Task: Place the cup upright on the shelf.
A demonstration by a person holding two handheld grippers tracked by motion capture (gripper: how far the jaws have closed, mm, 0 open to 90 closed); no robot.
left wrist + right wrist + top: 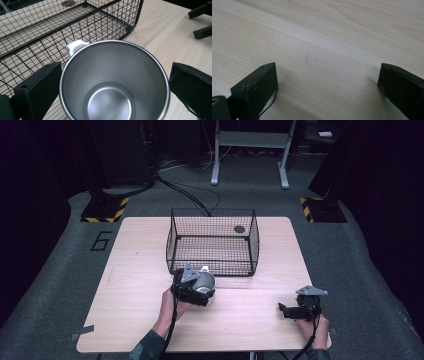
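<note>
gripping a steel mug (113, 82) between our left gripper (196, 289) jaws, just beside the wire basket (212, 241), our right gripper (285, 310) jaws wide over the table (130, 270)

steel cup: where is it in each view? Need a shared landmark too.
High view: steel cup sits between the left gripper's jaws, at centre, just in front of the wire basket.
Left gripper view: cup at centre bottom, seen from above, a jaw on each side.
Right gripper view: bare table between open jaws.
Shared landmark: the basket's near wall, right behind the cup.
</note>
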